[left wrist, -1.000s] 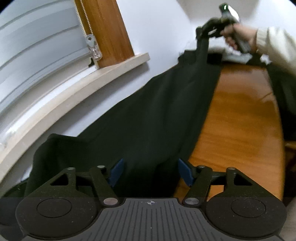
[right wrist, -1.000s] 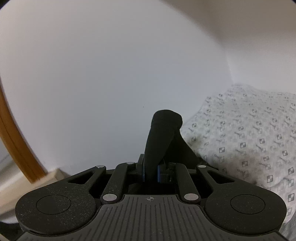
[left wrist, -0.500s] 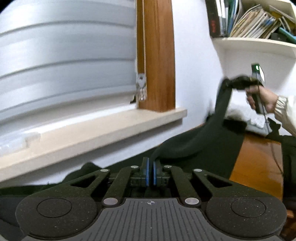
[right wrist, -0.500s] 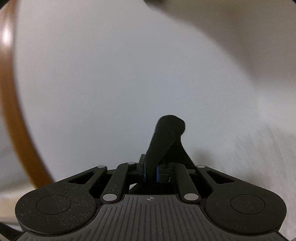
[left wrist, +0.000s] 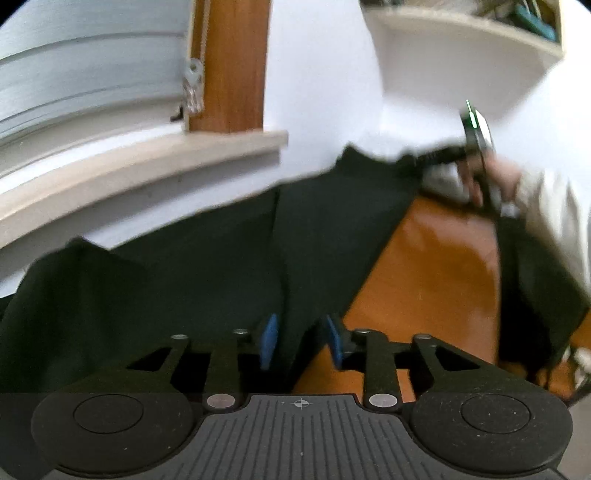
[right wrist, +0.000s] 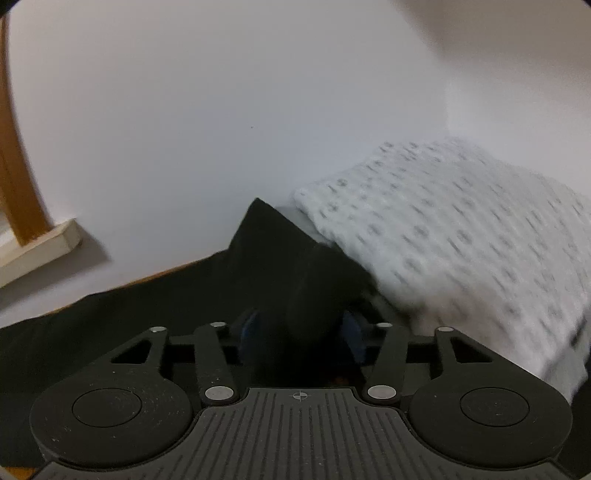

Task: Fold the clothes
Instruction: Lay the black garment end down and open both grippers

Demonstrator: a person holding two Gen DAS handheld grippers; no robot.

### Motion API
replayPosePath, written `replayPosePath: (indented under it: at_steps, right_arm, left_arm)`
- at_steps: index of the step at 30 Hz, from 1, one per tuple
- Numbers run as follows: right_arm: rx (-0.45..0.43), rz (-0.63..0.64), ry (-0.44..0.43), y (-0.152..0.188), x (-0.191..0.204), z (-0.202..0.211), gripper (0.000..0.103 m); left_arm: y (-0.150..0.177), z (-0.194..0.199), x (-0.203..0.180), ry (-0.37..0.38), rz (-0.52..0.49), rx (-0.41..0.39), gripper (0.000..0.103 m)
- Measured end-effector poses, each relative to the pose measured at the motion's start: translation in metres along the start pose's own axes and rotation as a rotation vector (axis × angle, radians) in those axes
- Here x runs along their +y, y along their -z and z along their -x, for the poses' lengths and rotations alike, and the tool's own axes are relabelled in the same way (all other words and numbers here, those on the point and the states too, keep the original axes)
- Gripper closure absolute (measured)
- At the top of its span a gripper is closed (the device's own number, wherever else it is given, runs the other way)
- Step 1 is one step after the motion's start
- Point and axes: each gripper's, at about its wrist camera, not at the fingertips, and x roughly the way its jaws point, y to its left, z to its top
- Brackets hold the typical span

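Observation:
A dark garment lies stretched along the wooden table, against the wall under the window sill. My left gripper hovers over its near end. Its jaws are opening and the blue pads stand apart, with the garment's edge running between them untouched. At the garment's far end a hand holds my right gripper. In the right wrist view the right gripper is opening too. A bunched fold of the dark garment sits loose between its pads.
A pale window sill and a wooden window frame stand behind the garment. A shelf hangs on the wall at the upper right. A white patterned cloth lies heaped right of the garment's far end. A person's light sleeve is at right.
Both grippers were shut on the garment half a second ago, with the right one holding its end up in the air. Now both sets of jaws stand apart and the garment lies on the table.

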Motion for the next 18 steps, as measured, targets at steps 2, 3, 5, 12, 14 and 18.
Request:
replayPosePath:
  at_steps: [2,3,5,12,14,18]
  right_arm:
    - [0.000,-0.044,-0.012,0.011,-0.010,0.009,0.051]
    - [0.001,-0.072,-0.019,0.016,-0.015,0.012,0.050]
    - [0.009,-0.115,-0.050,0.023,-0.019,0.014,0.046]
    - [0.024,-0.222,-0.079,0.033,-0.014,-0.010,0.040]
    - [0.016,-0.241,-0.072,0.032,-0.012,-0.020,0.039]
    - [-0.009,-0.247,-0.069,0.030,-0.006,-0.029,0.024]
  left_arm:
    - [-0.010,0.004,0.002,-0.019,-0.003,-0.040,0.054]
    - [-0.015,0.005,0.005,-0.024,0.000,-0.055,0.054]
    - [-0.028,-0.003,0.011,-0.025,0.017,-0.078,0.053]
    - [-0.054,-0.064,0.044,-0.062,0.088,-0.087,0.050]
    - [-0.052,-0.075,0.054,-0.068,0.107,-0.073,0.050]
    - [-0.045,-0.080,0.063,-0.064,0.122,-0.063,0.050]
